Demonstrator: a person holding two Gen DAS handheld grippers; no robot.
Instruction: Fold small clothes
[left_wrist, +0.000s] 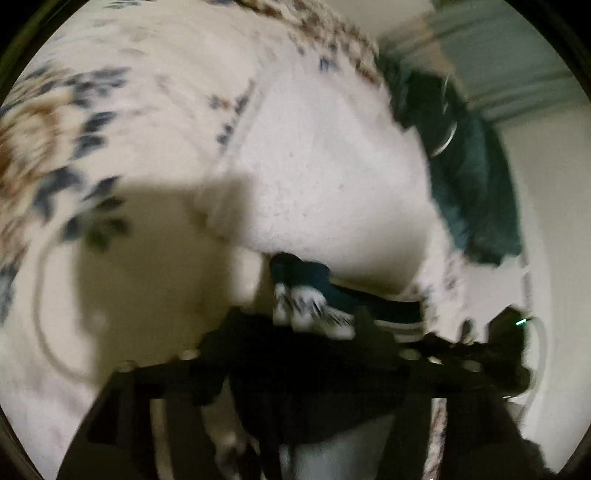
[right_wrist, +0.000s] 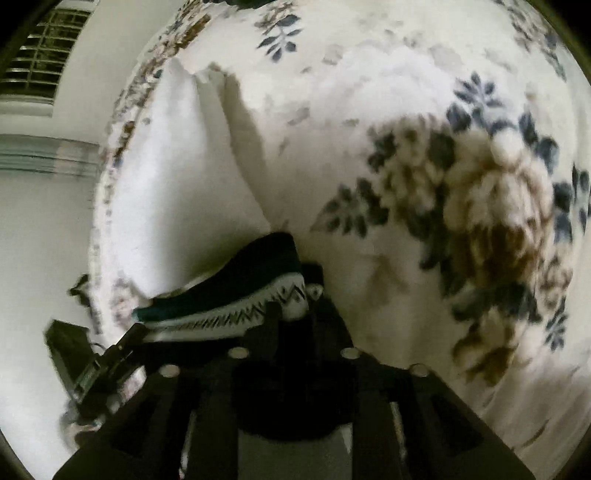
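From your left wrist camera, the left gripper has its fingers pinched together on one end of a small garment, dark teal with a white band carrying a black zigzag pattern. The cloth bunches at your fingertips and runs off to the right, held up above a white towel spread on the floral bedspread. The other gripper shows low at the right edge, at the far end of the same cloth. A heap of dark teal fabric lies at the bed's edge on the right, well apart from the piece you hold. This view is blurred, so finer detail is lost.

From your right wrist camera, the right gripper is closed on the garment's other end; the zigzag band stretches leftward from your fingertips to the left gripper at the lower left. The cloth hangs between the two, above the towel and beside the large brown-and-blue flower print of the bedspread. A window with slats sits at upper left.
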